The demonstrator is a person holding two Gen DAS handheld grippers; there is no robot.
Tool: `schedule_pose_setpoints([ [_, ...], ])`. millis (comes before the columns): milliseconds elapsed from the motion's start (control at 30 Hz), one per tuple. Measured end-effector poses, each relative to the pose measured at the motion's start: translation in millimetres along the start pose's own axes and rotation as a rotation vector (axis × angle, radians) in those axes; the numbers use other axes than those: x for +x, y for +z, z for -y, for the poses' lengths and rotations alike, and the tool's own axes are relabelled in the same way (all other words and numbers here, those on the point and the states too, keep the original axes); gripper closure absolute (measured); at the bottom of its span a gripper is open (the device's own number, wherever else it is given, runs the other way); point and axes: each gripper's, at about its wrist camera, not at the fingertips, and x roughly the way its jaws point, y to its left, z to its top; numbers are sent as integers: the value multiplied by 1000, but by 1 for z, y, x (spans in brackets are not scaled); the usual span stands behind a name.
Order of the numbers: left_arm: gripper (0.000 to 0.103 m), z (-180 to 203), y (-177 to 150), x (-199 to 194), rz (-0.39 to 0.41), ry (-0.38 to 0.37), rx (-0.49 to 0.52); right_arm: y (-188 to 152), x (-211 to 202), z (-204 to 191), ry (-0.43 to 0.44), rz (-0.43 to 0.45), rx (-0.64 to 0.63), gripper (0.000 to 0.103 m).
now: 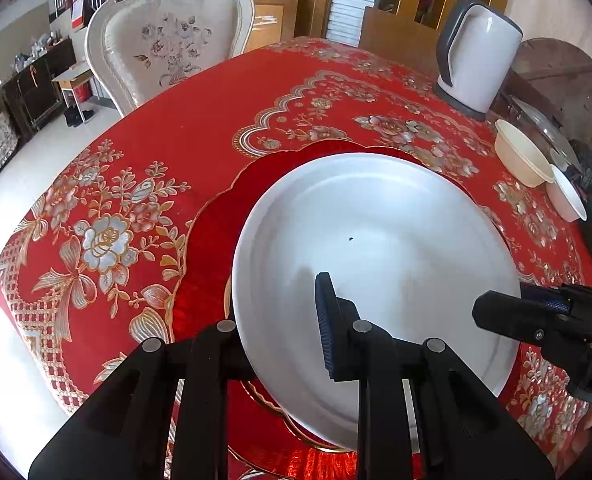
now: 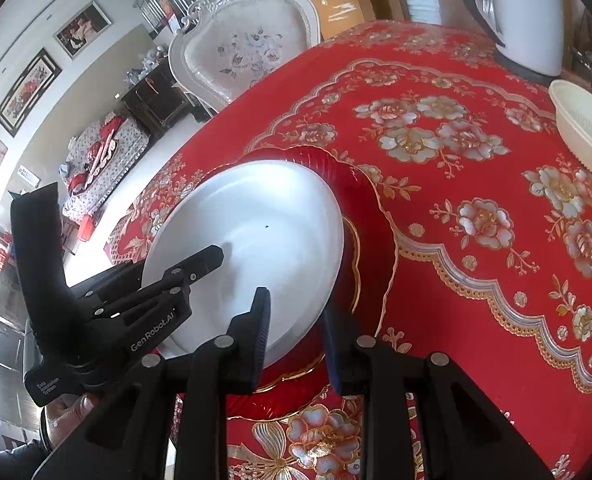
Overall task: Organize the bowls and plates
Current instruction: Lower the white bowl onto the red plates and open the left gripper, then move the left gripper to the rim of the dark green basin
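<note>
While the white plate [image 1: 375, 248] settles onto the red plate [image 1: 216, 240] for stacking, left hand-held gripper [image 1: 280, 320] grasps its rim; right hand-held gripper [image 2: 296, 336] straddles it, barely released.

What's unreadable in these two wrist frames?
- Left wrist: left gripper outer pad sits under the white plate; contact is hidden.
- Left wrist: small white bowl behind the cream bowl is squeezed at the fisheye rim, contents unreadable.
- Right wrist: kettle is cut off by the top edge.
- Right wrist: right gripper jaws straddle the plate's rim; whether they press it or the red plate underneath is unclear.
</note>
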Motion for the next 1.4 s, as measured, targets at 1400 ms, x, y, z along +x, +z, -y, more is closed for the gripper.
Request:
schedule_pose_setpoints([
  [1400, 38, 114, 23, -39, 113, -130, 152, -26, -74, 68, -26, 128, 153, 55],
])
